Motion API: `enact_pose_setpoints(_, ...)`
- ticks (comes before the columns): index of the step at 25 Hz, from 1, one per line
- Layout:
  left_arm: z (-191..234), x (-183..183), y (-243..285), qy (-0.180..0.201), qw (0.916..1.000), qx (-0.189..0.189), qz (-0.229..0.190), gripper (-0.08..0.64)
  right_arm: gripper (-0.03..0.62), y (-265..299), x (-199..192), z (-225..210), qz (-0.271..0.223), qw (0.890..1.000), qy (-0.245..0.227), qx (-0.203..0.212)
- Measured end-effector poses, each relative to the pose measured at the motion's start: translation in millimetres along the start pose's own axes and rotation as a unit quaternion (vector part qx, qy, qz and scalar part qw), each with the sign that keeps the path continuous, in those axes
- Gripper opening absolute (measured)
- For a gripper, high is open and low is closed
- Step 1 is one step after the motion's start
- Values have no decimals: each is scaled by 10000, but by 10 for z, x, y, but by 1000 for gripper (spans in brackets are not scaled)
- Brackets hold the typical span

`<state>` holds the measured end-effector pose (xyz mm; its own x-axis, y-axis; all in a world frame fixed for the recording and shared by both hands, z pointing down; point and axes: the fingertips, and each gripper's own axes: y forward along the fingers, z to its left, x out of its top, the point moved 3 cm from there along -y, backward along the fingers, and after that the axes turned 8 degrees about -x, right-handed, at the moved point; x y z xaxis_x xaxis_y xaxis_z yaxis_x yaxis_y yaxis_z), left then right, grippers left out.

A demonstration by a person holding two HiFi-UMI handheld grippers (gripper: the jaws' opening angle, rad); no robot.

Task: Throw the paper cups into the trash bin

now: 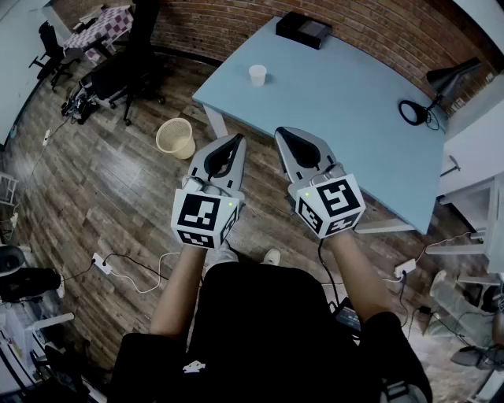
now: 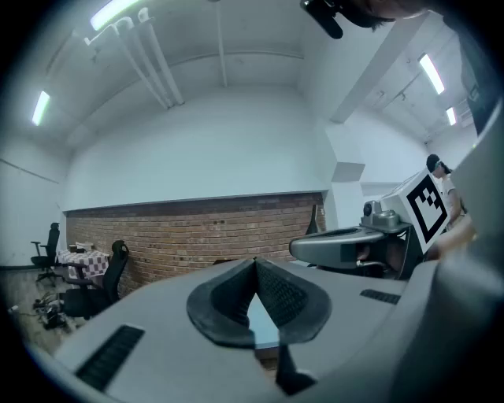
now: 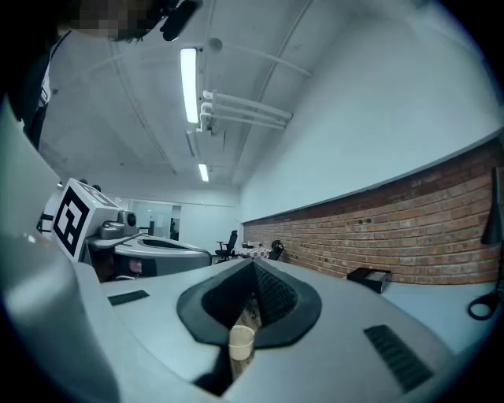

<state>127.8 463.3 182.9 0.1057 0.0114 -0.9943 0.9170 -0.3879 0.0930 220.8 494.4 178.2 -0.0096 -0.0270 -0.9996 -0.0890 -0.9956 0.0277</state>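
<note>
You stand at the near-left corner of a pale blue rectangular table (image 1: pixel 354 118), holding a grey two-jaw gripper in each hand. Both point forward toward the table.

The left gripper (image 1: pixel 236 140) hangs over the wooden floor just off the table's near-left edge. Its jaws are closed, with their ribbed black pads meeting at the tips and nothing between them. The right gripper (image 1: pixel 282 132) sits just beside it, its tips over the table's near-left edge. Its jaws are also pressed together at the tips and hold nothing.

A small white paper cup (image 1: pixel 257 75) stands upright on the table near its far-left corner, well apart from both grippers. In the right gripper view, the cup shows through the gap below the joined tips, out on the tabletop beyond them.

A cream round mesh trash bin (image 1: pixel 176 138) stands upright on the floor, off the table's left side and apart from its leg. A flat black box (image 1: pixel 303 30) lies at the table's far edge. A black desk lamp with a ring head (image 1: pixel 413 112) rests on the table's right side. A red brick wall (image 1: pixel 236 24) runs behind the table.
</note>
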Motion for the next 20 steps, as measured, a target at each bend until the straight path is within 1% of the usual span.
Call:
enact_pose_setpoints(5, -33, -22, 47, -41, 10000, 56, 39, 3, 2, -27, -20, -51, -56, 10000, -7, -15)
enact_pose_setpoints(8, -61, -35, 78, -32, 9999, 113, 72, 3, 2, -39, -20, -77, -81, 9999, -1, 96)
enact_pose_setpoints(10, -92, -40, 80, -41, 9999, 134, 47, 3, 2, -61, -28, -77, -86, 9998, -70, 166)
enact_pose_setpoints(13, -125, -42, 74, 0, 9998, 191, 13, 3, 2, -89, -38, -75, -91, 9995, -40, 285)
enact_pose_setpoints(16, -140, -71, 91, 0, 9996, 270, 62, 3, 2, -94, -45, -84, -88, 9991, -54, 401)
enact_pose_setpoints(20, -118, -150, 49, -40, 9992, 366, 148, 3, 2, -59, -47, -93, -107, 9985, 60, 537)
